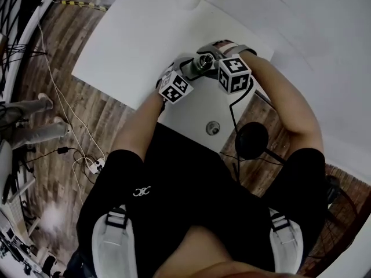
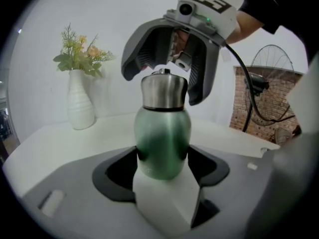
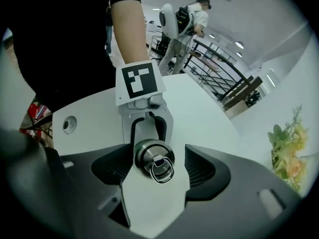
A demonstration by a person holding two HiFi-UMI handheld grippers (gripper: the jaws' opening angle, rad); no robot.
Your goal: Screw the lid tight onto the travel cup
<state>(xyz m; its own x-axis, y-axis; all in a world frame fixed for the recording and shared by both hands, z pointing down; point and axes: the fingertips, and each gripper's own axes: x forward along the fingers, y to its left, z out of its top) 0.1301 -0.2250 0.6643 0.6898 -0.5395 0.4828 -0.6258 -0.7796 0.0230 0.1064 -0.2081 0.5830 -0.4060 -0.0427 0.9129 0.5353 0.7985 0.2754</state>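
A green travel cup with a steel lid stands upright on the white table. My left gripper is shut on the cup's lower body, its black pads pressing on both sides. My right gripper hangs over the lid from above, jaws spread wide and clear of it. In the right gripper view the lid and its wire ring sit between the open right gripper jaws, with the left gripper beyond. The head view shows both grippers meeting at the cup.
A white vase with flowers stands at the table's far side. A round cable hole lies near the table's front edge. A black fan stands off the table at my right. Cables run over the wooden floor.
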